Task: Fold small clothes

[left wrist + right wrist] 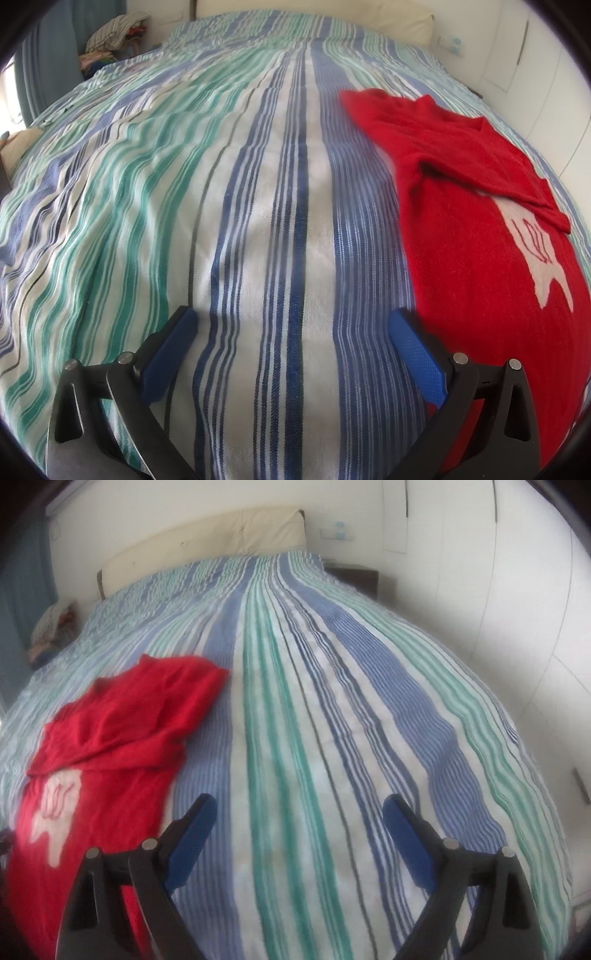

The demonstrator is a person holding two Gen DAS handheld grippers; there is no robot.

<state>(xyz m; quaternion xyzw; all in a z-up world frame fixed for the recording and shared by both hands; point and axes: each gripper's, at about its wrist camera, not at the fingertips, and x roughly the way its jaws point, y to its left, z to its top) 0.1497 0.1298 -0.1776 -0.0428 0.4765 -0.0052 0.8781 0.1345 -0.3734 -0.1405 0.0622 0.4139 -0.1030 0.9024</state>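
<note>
A small red sweater (472,236) with a white star-shaped patch lies on the striped bedspread (258,221), its upper part folded over in loose creases. My left gripper (291,321) is open and empty just left of the sweater's edge, its right finger close beside the fabric. In the right wrist view the red sweater (110,746) lies at the left on the bedspread (332,738). My right gripper (299,808) is open and empty over the bedspread, to the right of the sweater.
A cream headboard (207,542) stands at the far end of the bed. A pile of clothes (114,37) sits at the far left beside a blue curtain. White wardrobe doors (517,627) run along the right side. A dark nightstand (354,576) stands by the headboard.
</note>
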